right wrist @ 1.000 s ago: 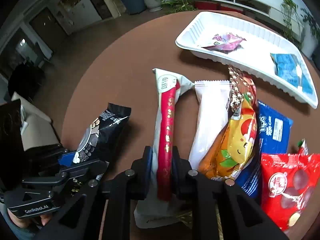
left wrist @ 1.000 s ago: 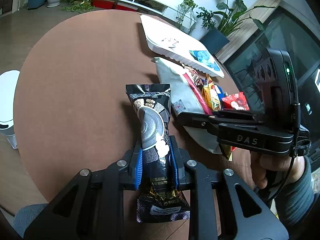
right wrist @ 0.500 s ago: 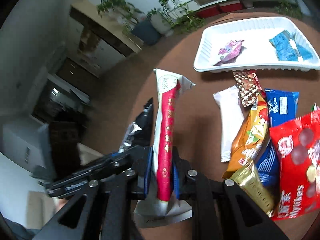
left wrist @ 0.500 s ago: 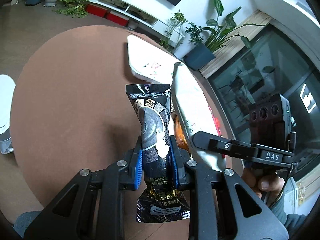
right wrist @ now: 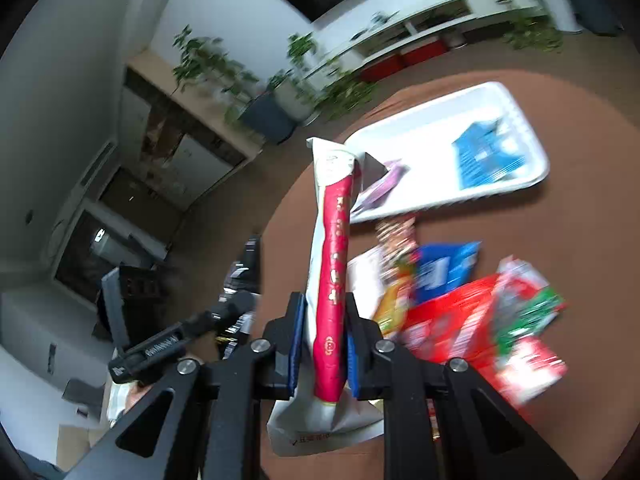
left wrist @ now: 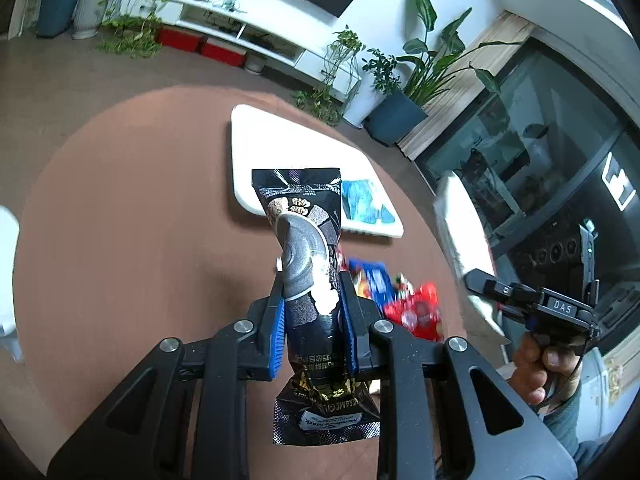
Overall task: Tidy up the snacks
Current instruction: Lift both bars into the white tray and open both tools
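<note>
moved: both my grippers have risen off the bench since a second ago; the red and white packet, which lay on the bench then, now hangs clear above it, and the tray has dropped further below both cameras.
left gripper (left wrist: 311,322): my jaws pinch the black sesame packet (left wrist: 306,240) at its middle, blue pads pressed on either side, its top end pointing out over the near rim of the tray.
right gripper (right wrist: 323,346): my jaws are clamped on the red and white packet (right wrist: 331,264), which stands up along the fingers, its upper end seen over the left end of the tray.
white tray (right wrist: 420,128): lying on the round brown bench (left wrist: 120,220), holding a blue packet (right wrist: 486,156) on the right and a purple packet (right wrist: 382,188) on the left.
loose pile: a blue wrapper (right wrist: 448,266), an orange packet (right wrist: 394,306) and a red bag (right wrist: 452,332) lie heaped on the bench just beside the tray's near edge, blurred.
other view: the right gripper shows in the left camera at the right edge, held in my right hand (left wrist: 540,364).
</note>
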The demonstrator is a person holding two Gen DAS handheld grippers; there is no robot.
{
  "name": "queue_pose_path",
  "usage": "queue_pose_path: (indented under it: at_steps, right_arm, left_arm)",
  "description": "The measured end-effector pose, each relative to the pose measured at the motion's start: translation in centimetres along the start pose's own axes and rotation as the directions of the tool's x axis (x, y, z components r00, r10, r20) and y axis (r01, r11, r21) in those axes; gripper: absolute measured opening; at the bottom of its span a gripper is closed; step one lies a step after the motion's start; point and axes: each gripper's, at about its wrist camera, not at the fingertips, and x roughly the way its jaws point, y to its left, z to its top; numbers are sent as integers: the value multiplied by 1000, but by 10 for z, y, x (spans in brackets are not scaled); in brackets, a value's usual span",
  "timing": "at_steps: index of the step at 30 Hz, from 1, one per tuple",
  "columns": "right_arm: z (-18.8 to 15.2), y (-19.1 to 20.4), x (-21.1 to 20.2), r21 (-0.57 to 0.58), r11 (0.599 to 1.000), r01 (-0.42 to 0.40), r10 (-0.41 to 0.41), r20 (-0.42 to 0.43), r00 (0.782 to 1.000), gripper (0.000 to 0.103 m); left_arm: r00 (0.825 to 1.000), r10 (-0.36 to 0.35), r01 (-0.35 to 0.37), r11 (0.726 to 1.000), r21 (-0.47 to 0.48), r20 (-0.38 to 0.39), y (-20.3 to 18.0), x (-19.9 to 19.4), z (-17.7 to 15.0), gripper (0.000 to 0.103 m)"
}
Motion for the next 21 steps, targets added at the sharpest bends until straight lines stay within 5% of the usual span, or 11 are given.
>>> queue_pose_path:
  at_steps: [12,21]
  right_arm:
    - [88,-53,-46,24,973,228,-229,139,964,19]
    - [152,-49,20,-43,957,286,-282,79,956,19]
  left_arm:
    - [997,79,-78,992,104,-8,-17,40,112,21]
    - [982,165,-149,976,156,-91,-27,143,176,21]
